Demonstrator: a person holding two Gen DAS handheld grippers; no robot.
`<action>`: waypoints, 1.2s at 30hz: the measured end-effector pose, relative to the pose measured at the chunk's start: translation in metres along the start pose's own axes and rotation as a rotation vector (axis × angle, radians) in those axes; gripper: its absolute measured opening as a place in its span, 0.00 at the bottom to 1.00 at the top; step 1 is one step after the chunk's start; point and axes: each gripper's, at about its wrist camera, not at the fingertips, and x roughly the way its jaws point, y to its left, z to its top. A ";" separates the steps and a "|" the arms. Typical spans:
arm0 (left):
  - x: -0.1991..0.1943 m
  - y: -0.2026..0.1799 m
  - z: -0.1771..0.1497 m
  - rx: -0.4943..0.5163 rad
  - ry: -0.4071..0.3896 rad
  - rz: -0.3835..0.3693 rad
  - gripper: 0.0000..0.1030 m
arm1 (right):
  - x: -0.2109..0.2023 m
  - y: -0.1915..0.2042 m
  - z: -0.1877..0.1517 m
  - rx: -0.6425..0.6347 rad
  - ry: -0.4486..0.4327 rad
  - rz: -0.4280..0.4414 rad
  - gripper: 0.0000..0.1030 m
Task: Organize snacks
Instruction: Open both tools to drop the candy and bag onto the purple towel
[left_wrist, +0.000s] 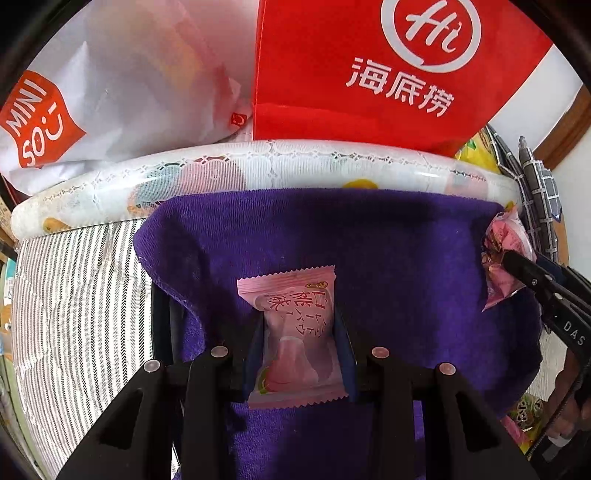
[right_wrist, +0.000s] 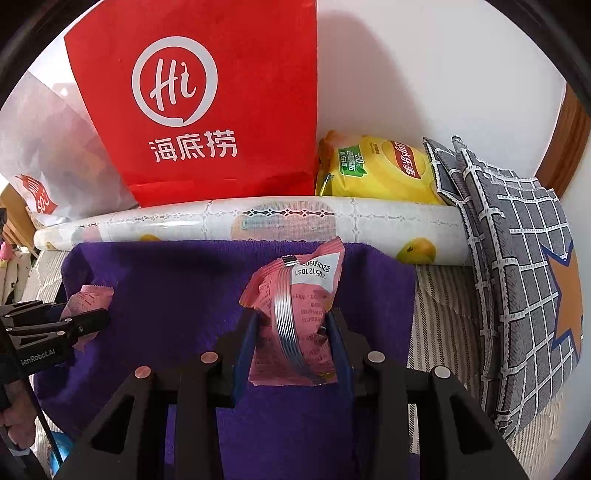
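Left wrist view, pink snack packet (left_wrist: 295, 332) clamped inside left hand-held gripper (left_wrist: 299, 325)

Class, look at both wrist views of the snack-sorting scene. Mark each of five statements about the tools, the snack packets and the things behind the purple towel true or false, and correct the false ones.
1. The left tool holds a pink snack packet. True.
2. The right tool is empty. False: it is shut on a second pink packet, printed back facing the camera.
3. Both packets are over a purple towel. True.
4. The big bag behind the patterned roll is blue. False: the red paper bag carries a white "Hi" logo.
5. A yellow chips bag lies on the towel. False: it sits behind the roll, beside the red bag.
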 end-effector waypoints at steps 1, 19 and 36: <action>0.000 0.000 0.000 0.001 0.002 0.002 0.35 | -0.001 0.000 0.000 -0.001 0.000 0.001 0.35; 0.006 -0.007 -0.001 0.018 0.022 0.012 0.35 | 0.005 0.001 -0.002 -0.010 0.027 -0.010 0.37; -0.022 -0.013 0.006 0.052 -0.031 0.015 0.66 | -0.038 0.001 0.002 0.031 -0.074 -0.018 0.64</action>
